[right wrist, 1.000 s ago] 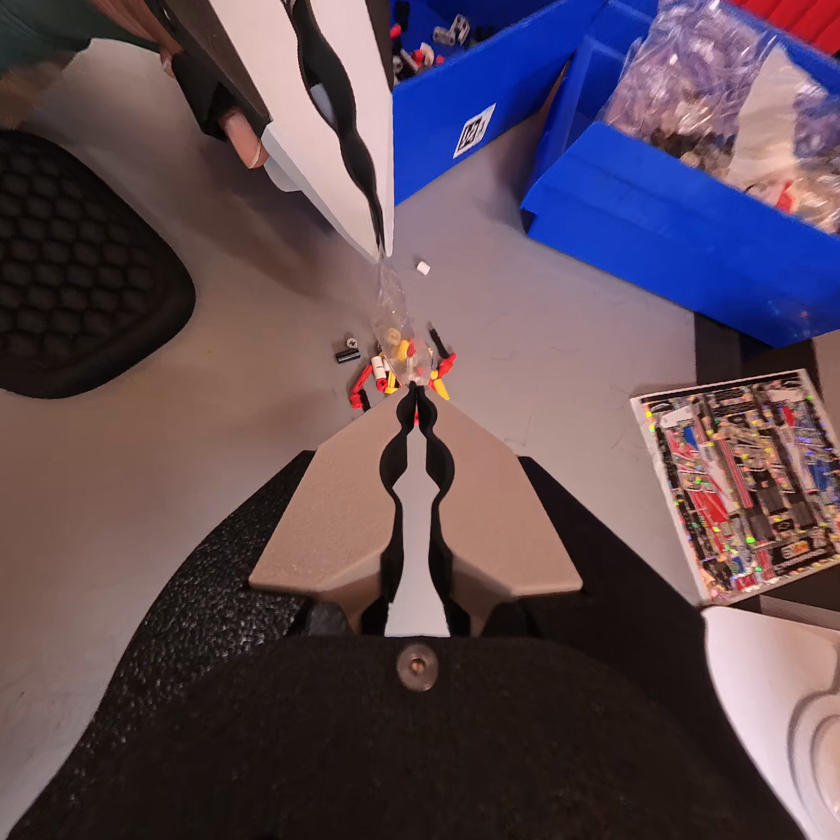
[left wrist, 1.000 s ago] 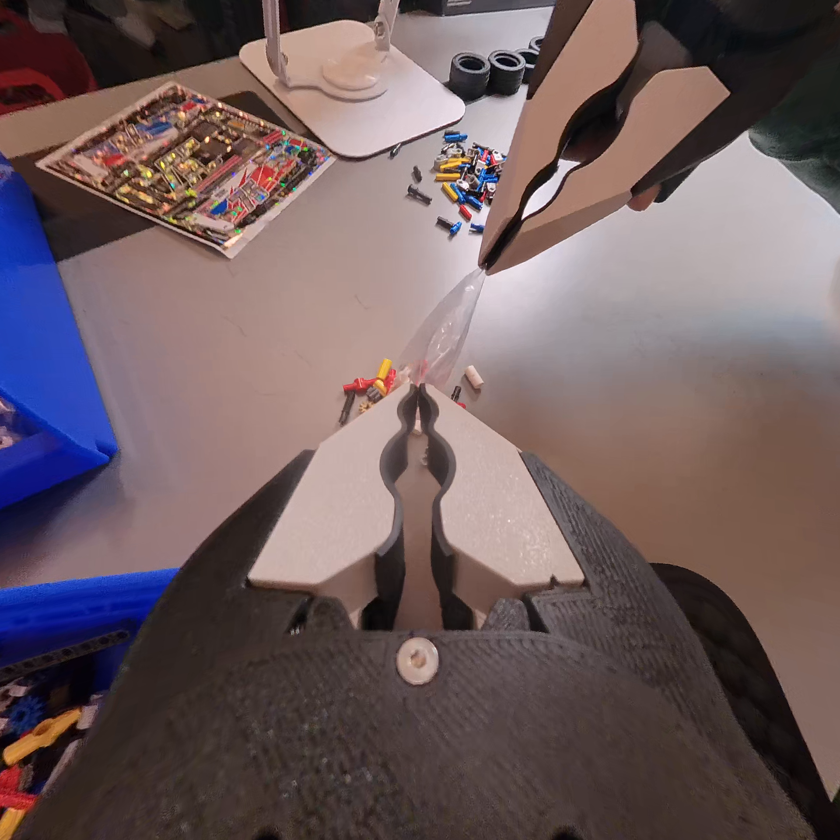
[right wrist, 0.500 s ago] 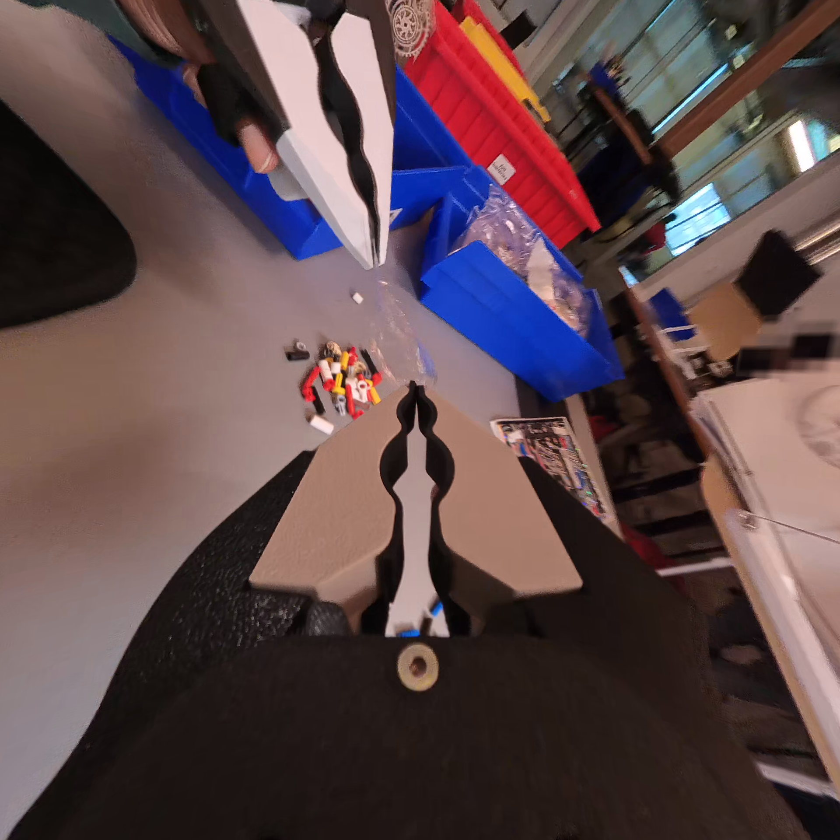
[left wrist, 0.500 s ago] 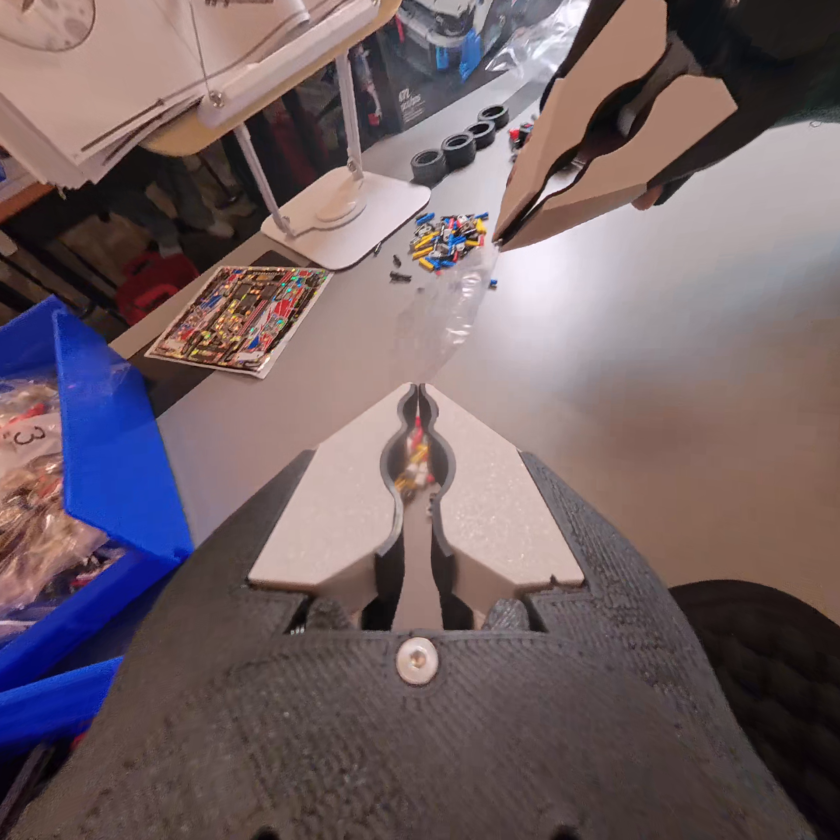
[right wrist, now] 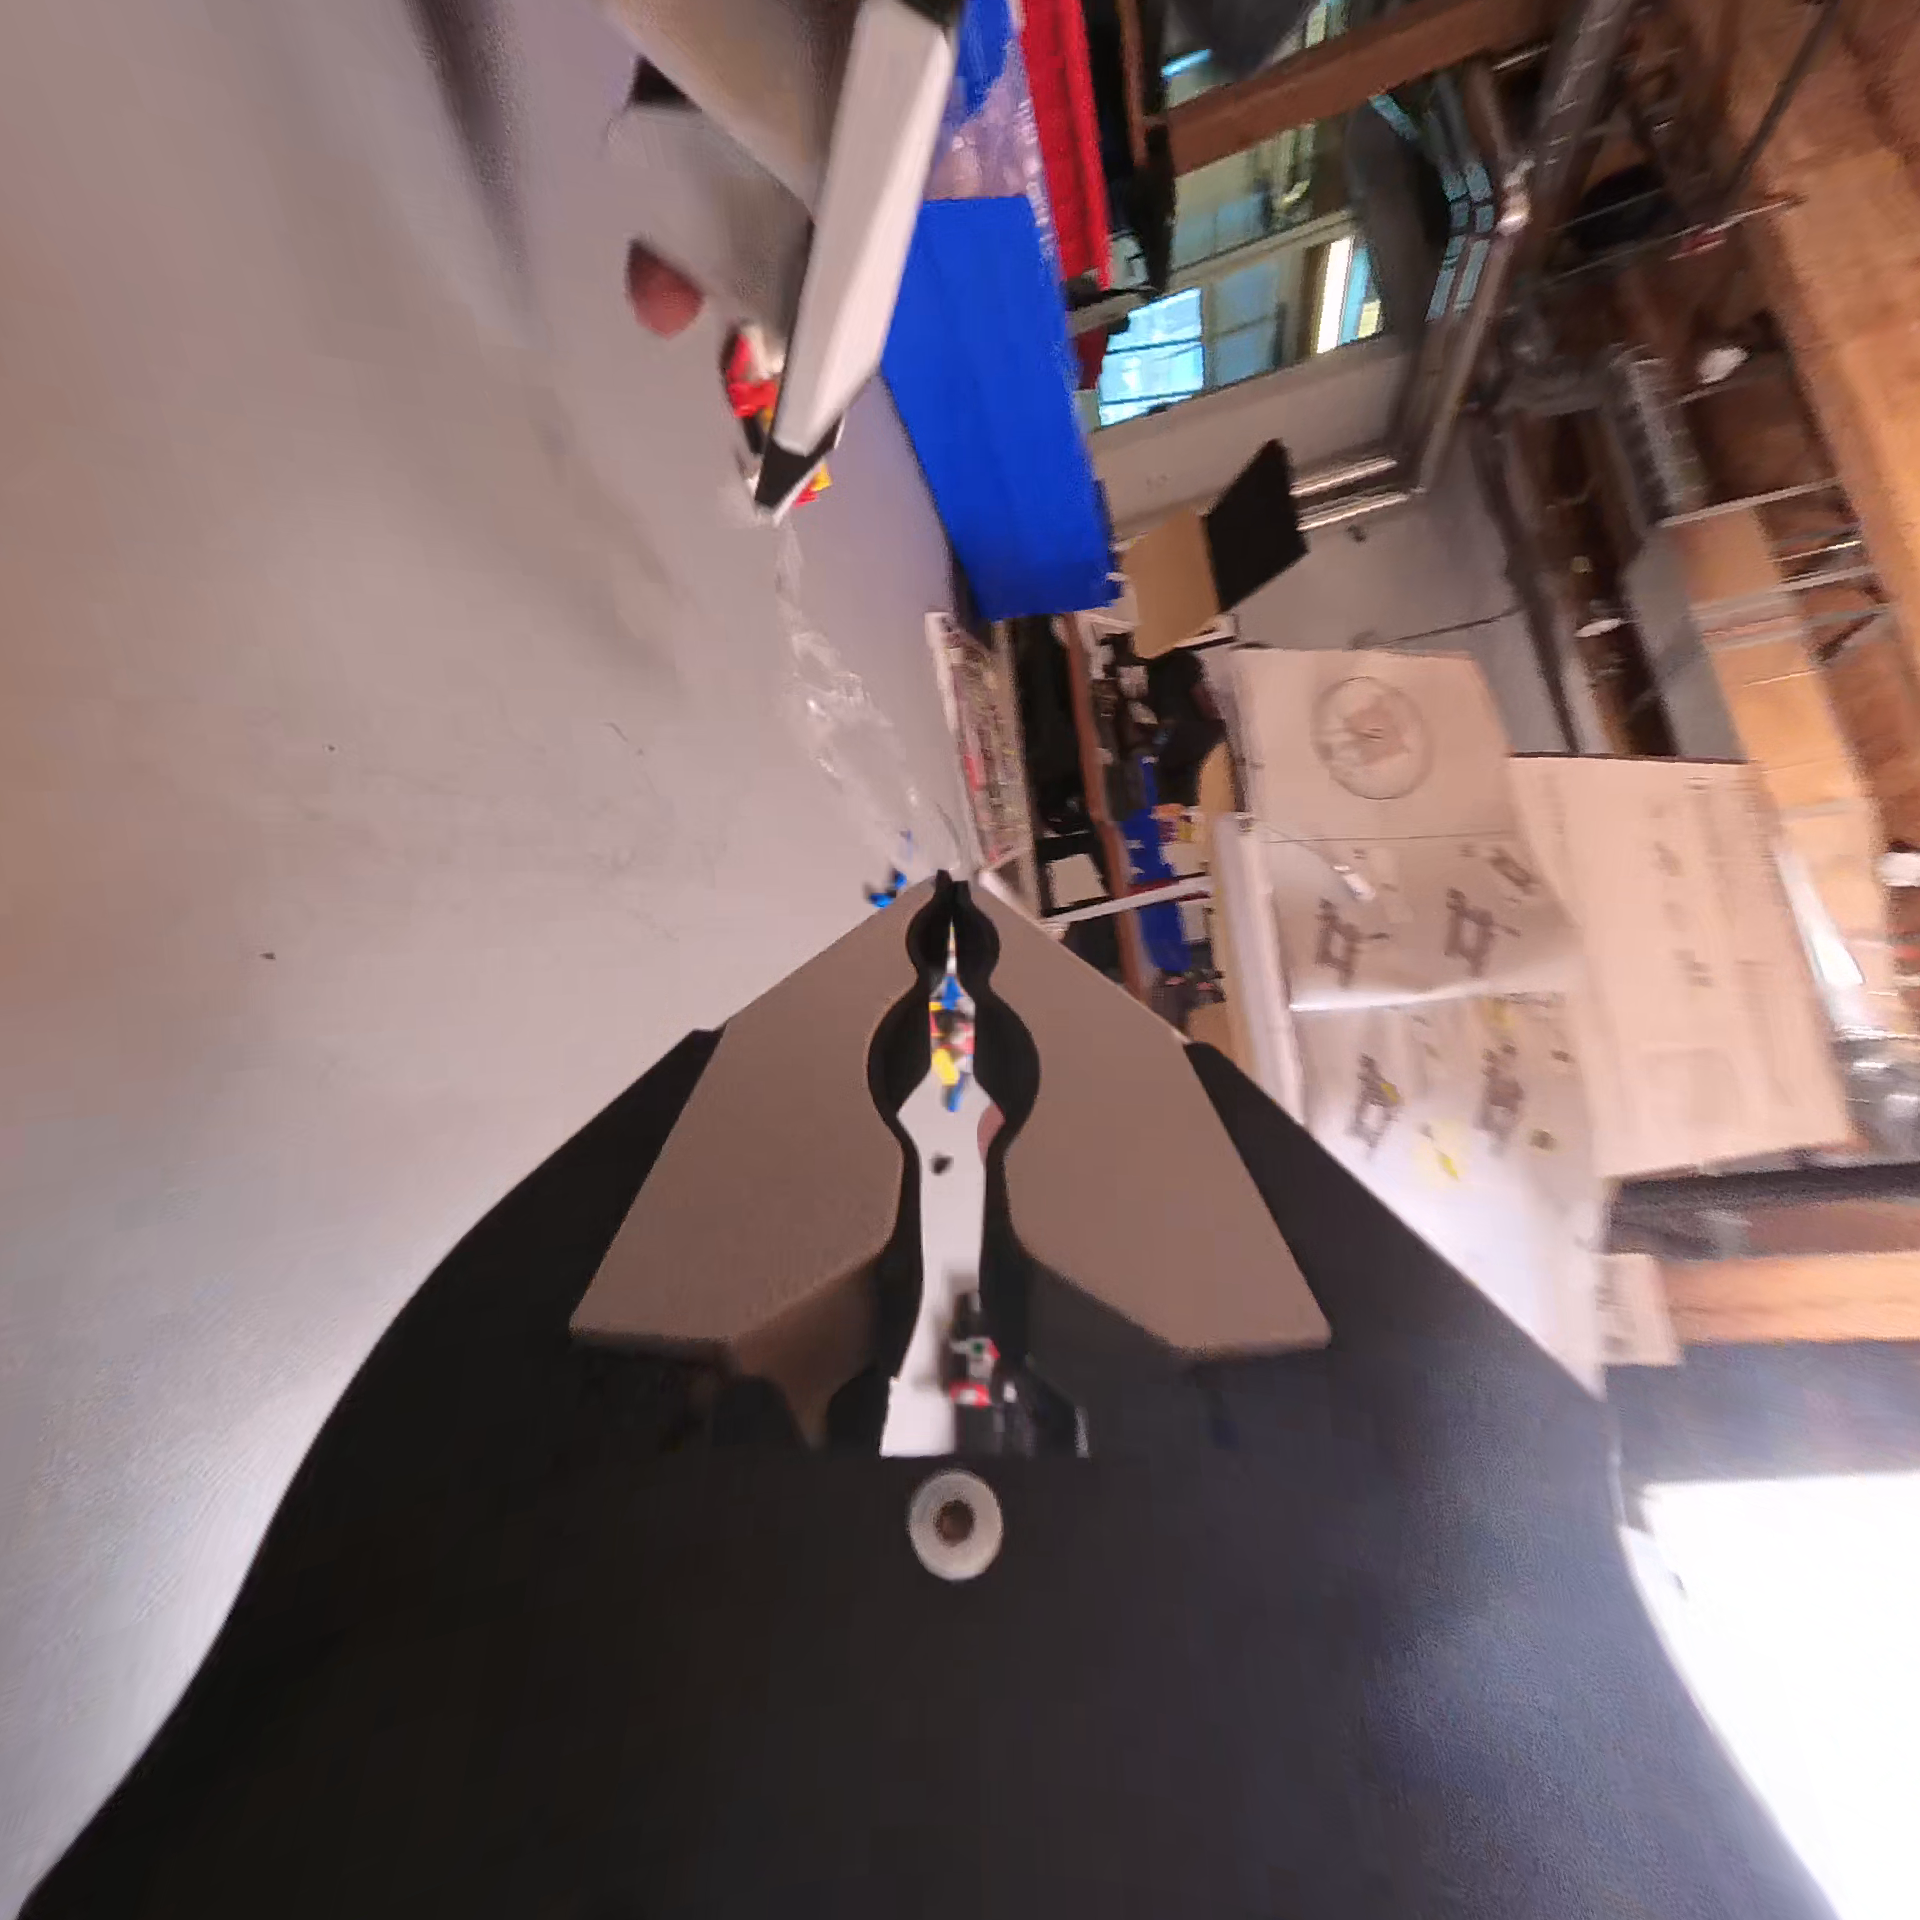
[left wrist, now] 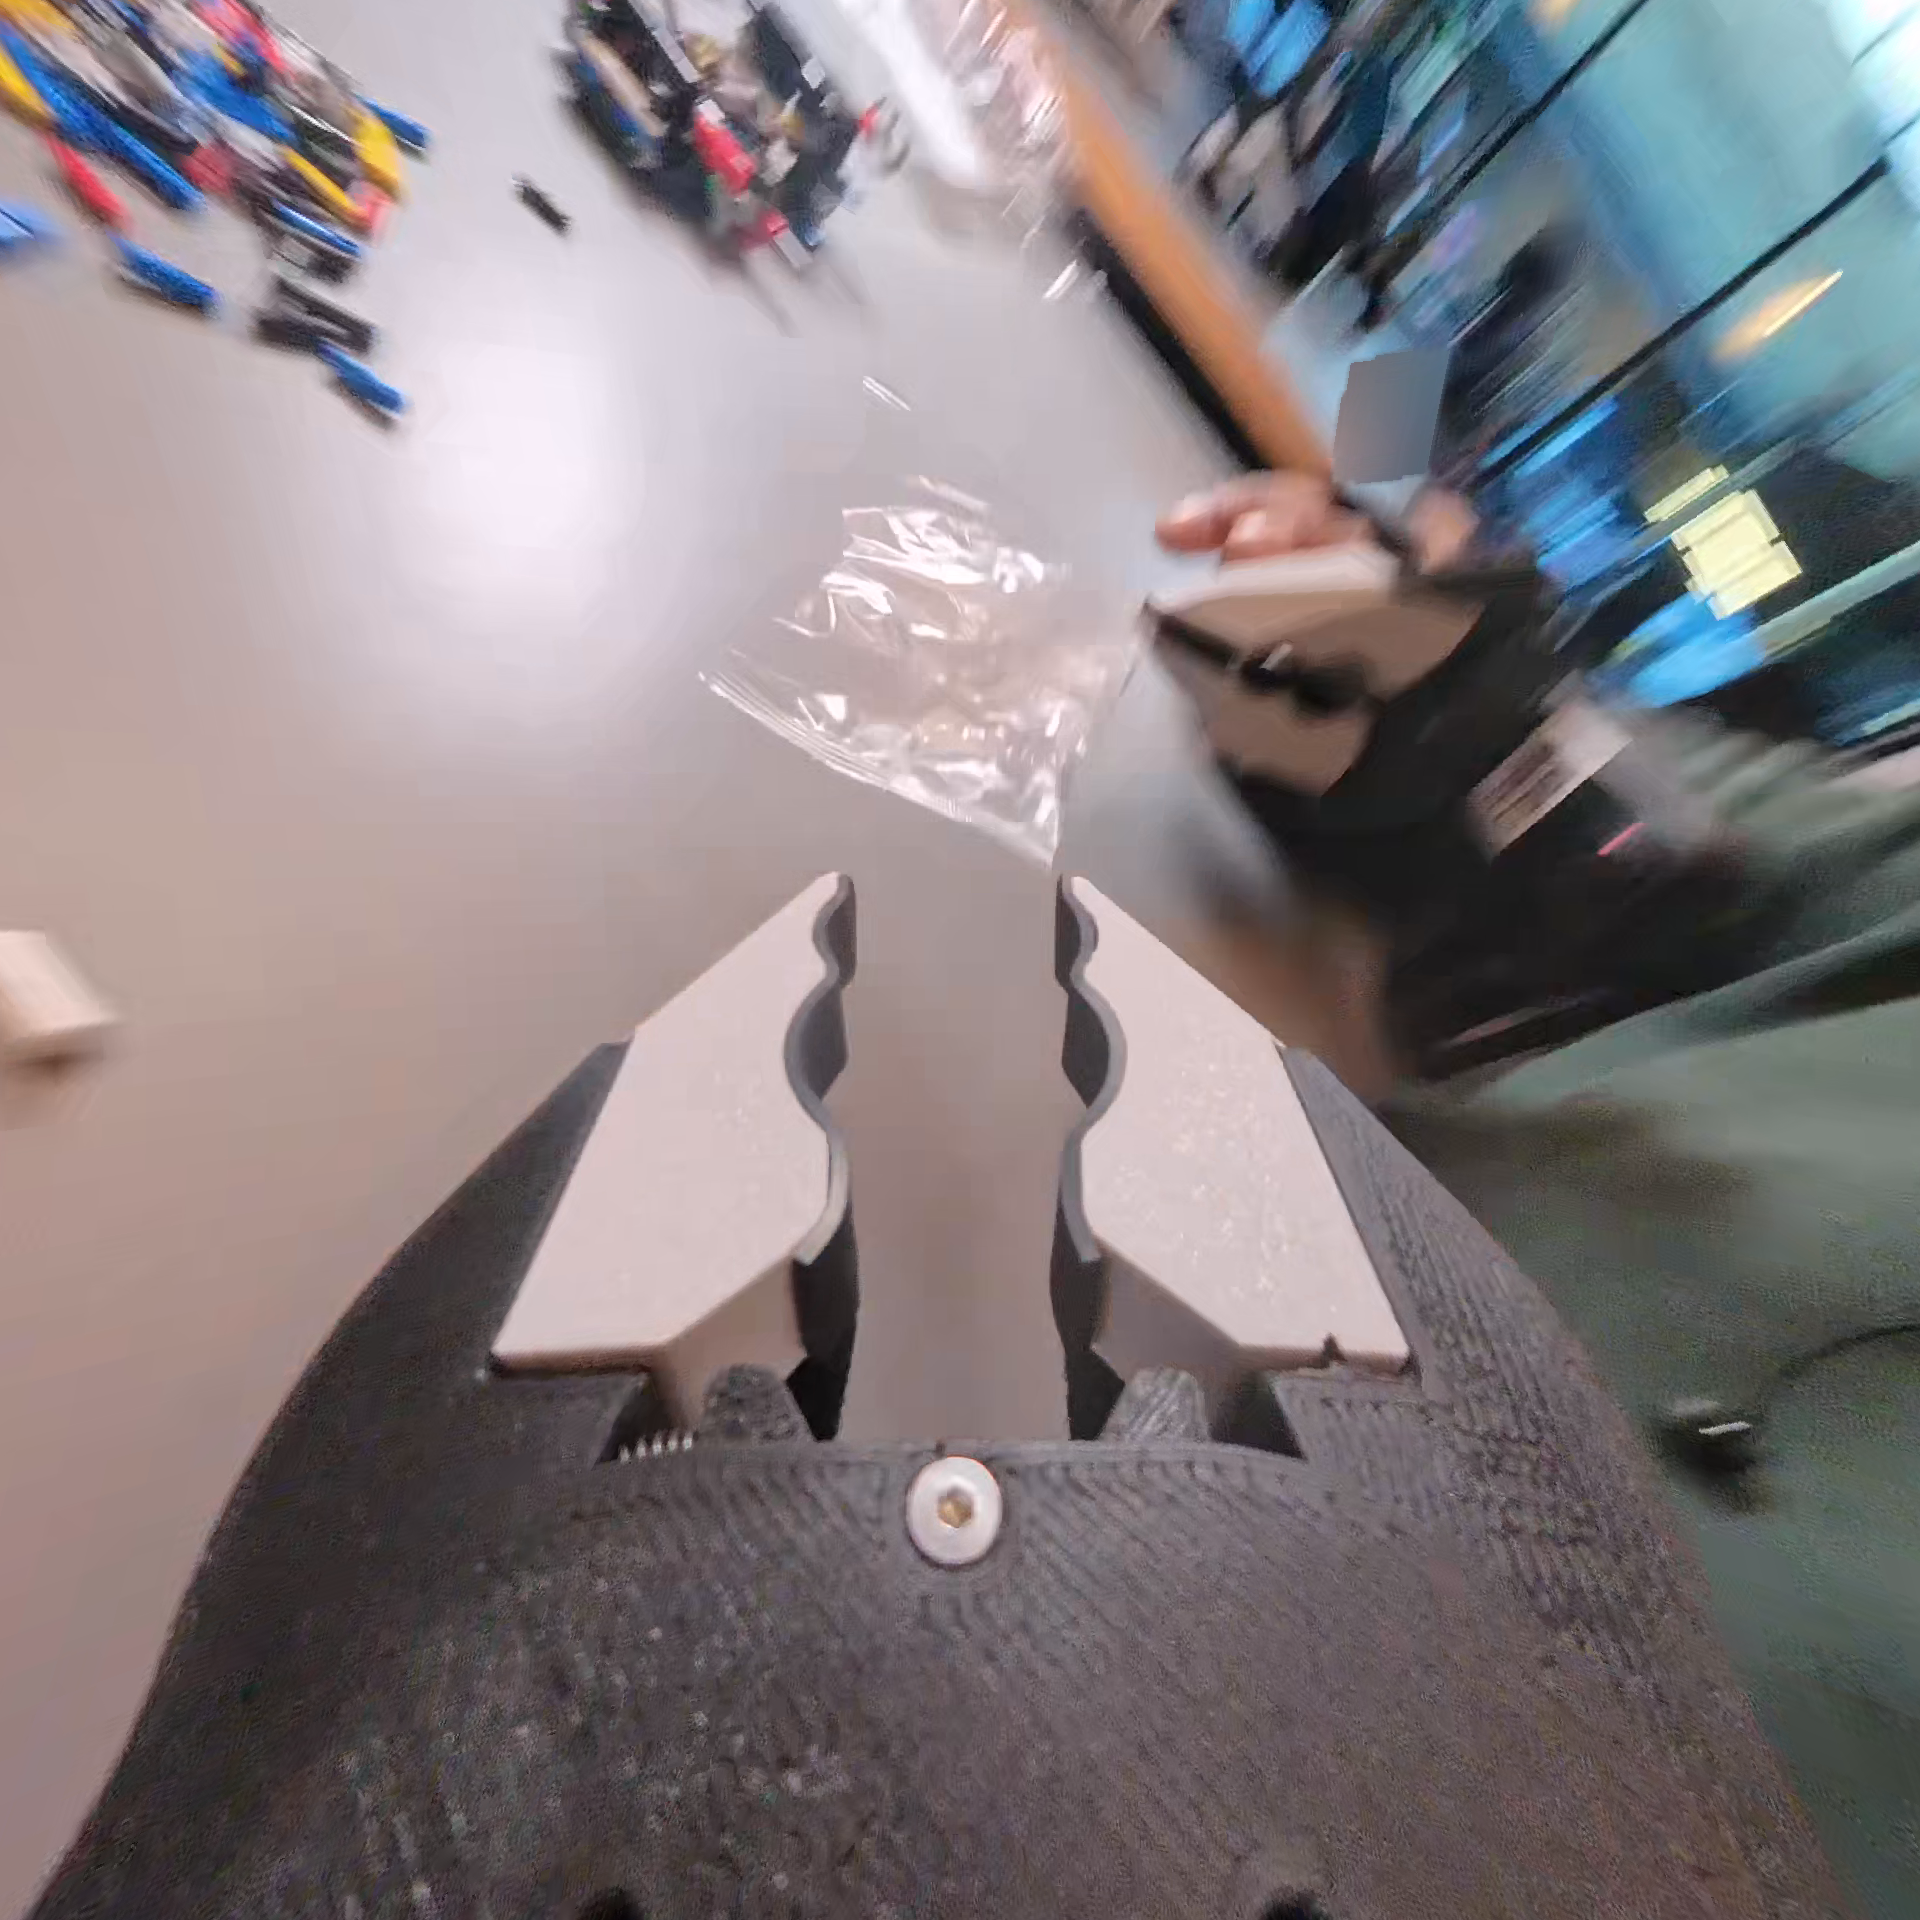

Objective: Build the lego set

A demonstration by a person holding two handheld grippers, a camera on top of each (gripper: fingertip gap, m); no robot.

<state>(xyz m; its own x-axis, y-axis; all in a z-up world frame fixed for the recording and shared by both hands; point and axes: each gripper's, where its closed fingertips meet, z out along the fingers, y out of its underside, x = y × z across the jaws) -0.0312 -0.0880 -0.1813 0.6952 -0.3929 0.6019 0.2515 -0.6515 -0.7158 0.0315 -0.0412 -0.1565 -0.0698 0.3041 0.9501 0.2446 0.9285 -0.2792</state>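
Observation:
My left gripper [left wrist: 956, 894] is open and empty, its jaws well apart above the grey table [left wrist: 364, 727]. A clear, empty-looking plastic bag [left wrist: 935, 665] hangs just ahead of it, apart from its fingers. My right gripper [left wrist: 1153, 634], held in a hand, pinches the bag's far corner. In the right wrist view my right gripper [right wrist: 945, 883] is shut on the bag [right wrist: 831, 686], which stretches away toward my left gripper [right wrist: 795, 478]. A small heap of red and yellow lego pieces [right wrist: 758, 384] lies beneath the left gripper.
A blurred pile of blue, yellow and black lego pieces [left wrist: 208, 135] lies far left on the table, and a white piece [left wrist: 42, 997] is at the left edge. Blue bins [right wrist: 987, 416], a red bin [right wrist: 1060, 156], a sticker sheet [right wrist: 966, 727] and an instruction booklet [right wrist: 1455, 883] line the table's side.
My left gripper has opened and let go of the bag, which now hangs from my right gripper alone. Both grippers have swung and tilted sharply, and the views are blurred.

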